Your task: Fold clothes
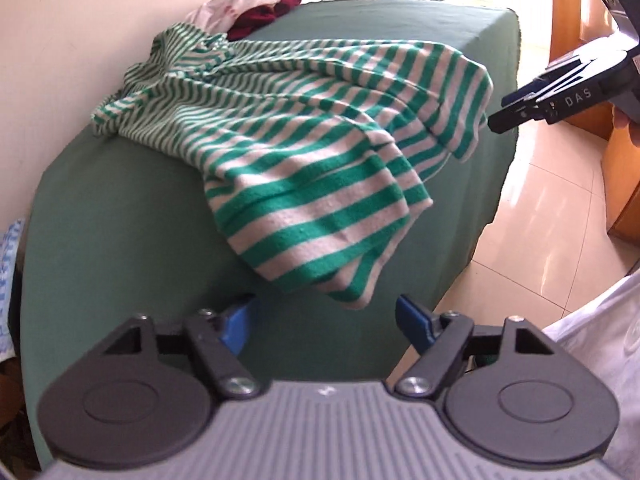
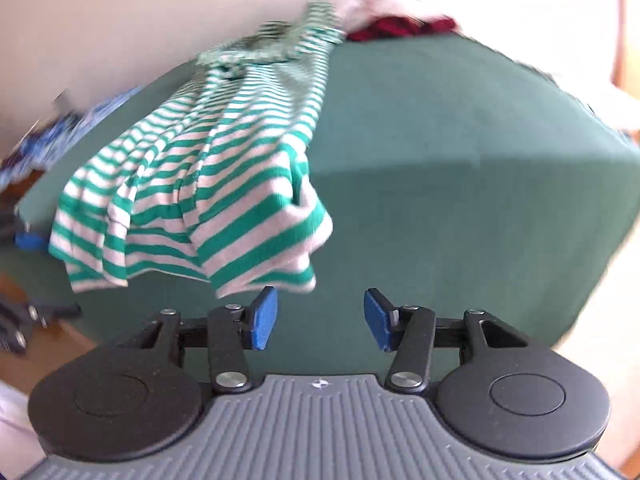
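A green-and-white striped garment [image 1: 288, 152] lies crumpled on the table's dark green cloth [image 1: 112, 232], and its lower part hangs over the near edge. In the left wrist view my left gripper [image 1: 324, 322] is open just below the hanging hem, with nothing between its blue pads [image 1: 236, 328]. My right gripper [image 1: 500, 120] reaches in from the right, its tip beside the garment's right corner. In the right wrist view, which is blurred, the garment [image 2: 192, 192] hangs at the left. My right gripper [image 2: 320, 316] is open and empty, its left pad [image 2: 264, 316] just under a hem corner.
White and dark red clothes [image 1: 256, 8] are heaped at the table's far edge against the wall. A blue patterned cloth [image 2: 80, 120] lies at the left end. Shiny floor tiles [image 1: 560, 220] and wooden furniture [image 1: 624, 192] are to the right of the table.
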`<state>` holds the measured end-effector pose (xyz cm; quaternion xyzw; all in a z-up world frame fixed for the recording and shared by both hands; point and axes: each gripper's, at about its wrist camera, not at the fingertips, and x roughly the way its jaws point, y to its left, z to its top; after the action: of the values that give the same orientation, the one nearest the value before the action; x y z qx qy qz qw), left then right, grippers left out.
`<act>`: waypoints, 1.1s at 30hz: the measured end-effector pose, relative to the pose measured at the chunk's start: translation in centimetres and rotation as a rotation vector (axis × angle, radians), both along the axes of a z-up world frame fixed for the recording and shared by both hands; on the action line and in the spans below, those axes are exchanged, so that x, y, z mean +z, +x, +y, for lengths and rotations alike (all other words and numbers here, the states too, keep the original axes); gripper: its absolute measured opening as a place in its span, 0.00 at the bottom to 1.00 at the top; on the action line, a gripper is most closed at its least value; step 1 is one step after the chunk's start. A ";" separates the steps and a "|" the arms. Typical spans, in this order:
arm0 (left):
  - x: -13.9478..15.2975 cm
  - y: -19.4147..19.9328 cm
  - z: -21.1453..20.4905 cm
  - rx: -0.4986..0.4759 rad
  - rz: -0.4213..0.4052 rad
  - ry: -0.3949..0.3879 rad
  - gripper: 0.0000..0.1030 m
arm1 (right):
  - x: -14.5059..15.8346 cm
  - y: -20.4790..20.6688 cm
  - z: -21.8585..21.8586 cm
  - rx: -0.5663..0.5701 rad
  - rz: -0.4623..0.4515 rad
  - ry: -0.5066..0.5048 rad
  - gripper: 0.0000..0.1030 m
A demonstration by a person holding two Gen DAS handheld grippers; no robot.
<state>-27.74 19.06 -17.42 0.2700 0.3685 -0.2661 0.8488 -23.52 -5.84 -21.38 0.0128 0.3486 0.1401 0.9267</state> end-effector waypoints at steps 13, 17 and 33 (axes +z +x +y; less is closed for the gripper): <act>1.3 -0.4 -3.0 0.114 -0.092 0.025 0.29 | 0.1 3.9 -1.1 0.288 0.032 0.141 0.08; 4.6 -1.1 -0.9 0.181 -0.020 -0.116 0.06 | 2.5 2.3 -3.5 0.392 0.144 0.371 0.06; 1.6 -2.8 -0.4 0.167 -0.211 0.128 0.61 | 4.6 -0.4 -3.9 0.306 0.108 0.018 0.34</act>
<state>-30.53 18.70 -15.78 0.3183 0.3146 -0.1405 0.8832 -23.96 -9.70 -16.73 -0.0247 0.3947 0.2817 0.8742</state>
